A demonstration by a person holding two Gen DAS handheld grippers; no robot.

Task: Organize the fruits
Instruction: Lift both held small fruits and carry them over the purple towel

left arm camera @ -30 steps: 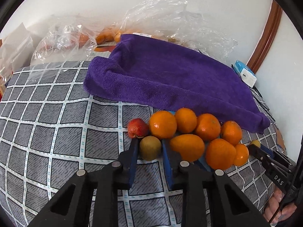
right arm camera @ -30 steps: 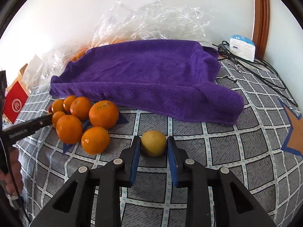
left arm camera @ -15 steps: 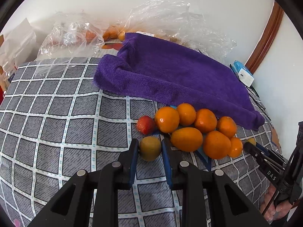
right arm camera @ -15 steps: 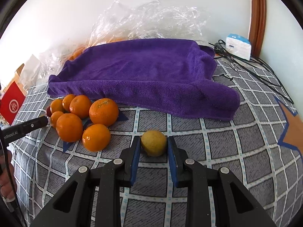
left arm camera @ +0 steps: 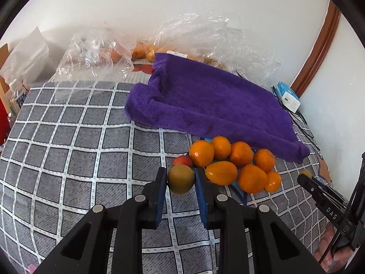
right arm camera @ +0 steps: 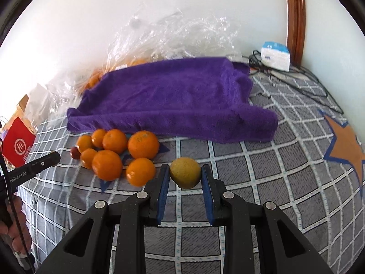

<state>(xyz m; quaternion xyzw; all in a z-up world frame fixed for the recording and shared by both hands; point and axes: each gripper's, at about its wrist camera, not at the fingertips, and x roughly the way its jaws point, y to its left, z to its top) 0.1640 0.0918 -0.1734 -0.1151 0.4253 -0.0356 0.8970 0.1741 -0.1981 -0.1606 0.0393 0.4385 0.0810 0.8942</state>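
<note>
My left gripper [left arm camera: 181,179] is shut on a brownish-green round fruit [left arm camera: 181,178], held above the checked cloth. Just right of it lies a pile of oranges [left arm camera: 237,164] with a small red fruit [left arm camera: 182,160] at its left edge. My right gripper [right arm camera: 185,173] is shut on a yellow-green fruit [right arm camera: 185,172], lifted off the cloth to the right of the same orange pile [right arm camera: 118,153]. A purple towel [left arm camera: 212,100] [right arm camera: 173,98] lies spread behind the fruit. The right gripper's tip [left arm camera: 319,191] shows at the left wrist view's right edge.
Clear plastic bags [left arm camera: 95,54] with more oranges sit against the wall behind the towel. A white and blue box [right arm camera: 275,56] with cables lies at the far right corner. A red box [right arm camera: 19,146] stands at the left. A brown star patch [right arm camera: 346,146] marks the cloth.
Both grippers have risen with their fruits, which now hang above the cloth; the orange pile and towel look farther away. The left one has drawn back from the pile.
</note>
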